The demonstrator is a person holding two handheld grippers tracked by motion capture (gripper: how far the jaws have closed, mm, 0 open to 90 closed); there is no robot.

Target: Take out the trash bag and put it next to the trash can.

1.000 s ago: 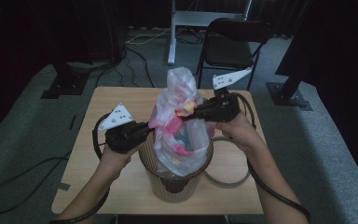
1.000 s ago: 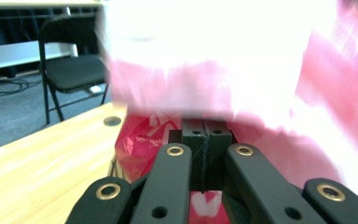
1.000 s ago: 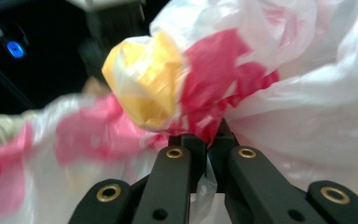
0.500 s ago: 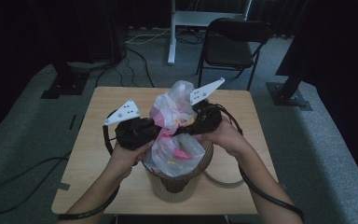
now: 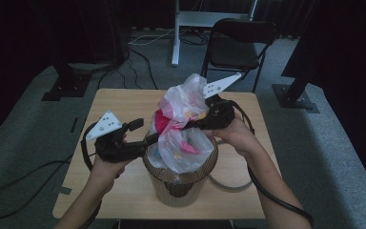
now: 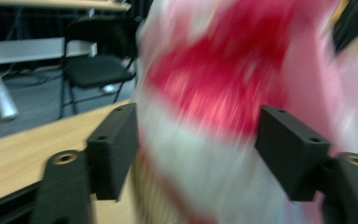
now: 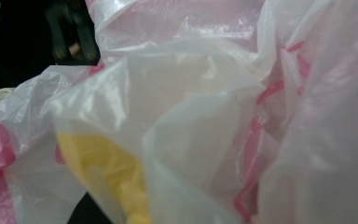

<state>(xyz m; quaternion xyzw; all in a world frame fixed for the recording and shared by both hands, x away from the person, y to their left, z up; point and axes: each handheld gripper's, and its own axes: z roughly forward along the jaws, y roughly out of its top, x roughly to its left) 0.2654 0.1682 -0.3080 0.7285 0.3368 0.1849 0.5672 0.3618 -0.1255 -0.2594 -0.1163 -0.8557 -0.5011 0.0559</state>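
I have a thin, see-through plastic bag (image 5: pixel 183 119) in hand, crinkled, whitish with pink and red patches and a bit of yellow showing through the film. It lines a round brown bin (image 5: pixel 181 183) that stands on the desk (image 5: pixel 124 102) near the front edge, about midway between the left and right edges. The lower part of the bag sits inside the bin, and its gathered top rises well above the rim. Inside the bag I see soft pink, red and yellow shapes, too blurred for me to say what they are. My right gripper (image 5: pixel 195 125) comes in from the right edge's side, its fingers pressed together on the bunched neck of the bag; in the right gripper view the film lies right against the camera, with red lines running through it and a yellow patch low down. My left gripper (image 5: pixel 145 136) is at the bin's left side, at rim height. Its fingers (image 6: pixel 114 147) have just been opening and now stand apart, the bag's red-and-white bulge between them, though blur keeps me from telling whether they touch it.
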